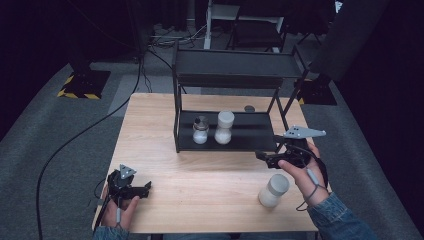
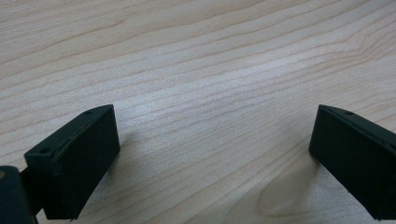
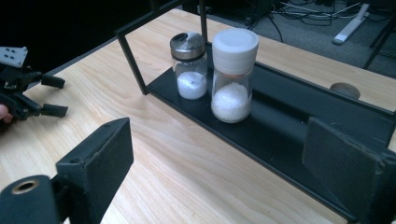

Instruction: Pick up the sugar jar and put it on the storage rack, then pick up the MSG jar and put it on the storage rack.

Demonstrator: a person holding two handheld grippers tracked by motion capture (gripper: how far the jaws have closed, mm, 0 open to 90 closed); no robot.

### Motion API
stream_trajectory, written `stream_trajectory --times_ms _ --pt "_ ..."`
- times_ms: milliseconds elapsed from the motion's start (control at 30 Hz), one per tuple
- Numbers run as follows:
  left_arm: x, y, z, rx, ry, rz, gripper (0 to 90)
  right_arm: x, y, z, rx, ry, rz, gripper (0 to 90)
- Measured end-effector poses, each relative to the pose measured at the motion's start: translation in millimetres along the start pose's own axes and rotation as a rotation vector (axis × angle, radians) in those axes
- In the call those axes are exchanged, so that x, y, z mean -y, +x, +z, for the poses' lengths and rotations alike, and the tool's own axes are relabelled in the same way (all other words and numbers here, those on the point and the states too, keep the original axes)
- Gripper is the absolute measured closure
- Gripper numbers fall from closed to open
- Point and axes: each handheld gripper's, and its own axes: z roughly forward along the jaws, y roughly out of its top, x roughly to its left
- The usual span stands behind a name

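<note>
Two glass jars of white grains stand side by side on the bottom shelf of a black rack [image 1: 250, 137]: a metal-lidded shaker [image 1: 200, 130] [image 3: 189, 65] and a taller white-capped jar [image 1: 224, 127] [image 3: 232, 74]. Another white-capped jar [image 1: 273, 190] stands on the table by the right hand. My right gripper [image 1: 261, 156] [image 3: 219, 163] hovers at the rack's front right corner, open, with nothing between its jaws, facing the two jars. At the table's front left my left gripper [image 1: 146, 189] [image 2: 215, 158] [image 3: 64, 96] lies low over bare wood, open and holding nothing.
The rack has an upper shelf [image 1: 235, 62] over the jars and thin black posts [image 3: 133, 65] at its corners. A small dark round disc [image 1: 249, 108] [image 3: 344, 89] lies on the table behind the rack. Grey carpet and cables surround the wooden table [image 1: 200, 175].
</note>
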Motion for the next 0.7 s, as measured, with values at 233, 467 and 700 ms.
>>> stream_trajectory --times_ms 233,467,700 --pt "-0.3 0.2 -0.2 0.000 0.002 0.003 1.6 8.5 1.9 -5.9 0.008 -0.002 -0.016 7.0" --pt "0.0 0.0 0.0 0.000 0.000 0.000 1.6 18.4 2.2 -10.3 0.016 0.005 -0.009 6.3" --pt "0.0 0.0 0.0 0.000 0.000 0.000 1.6 31.1 1.8 -14.1 0.026 0.012 0.000 6.2"
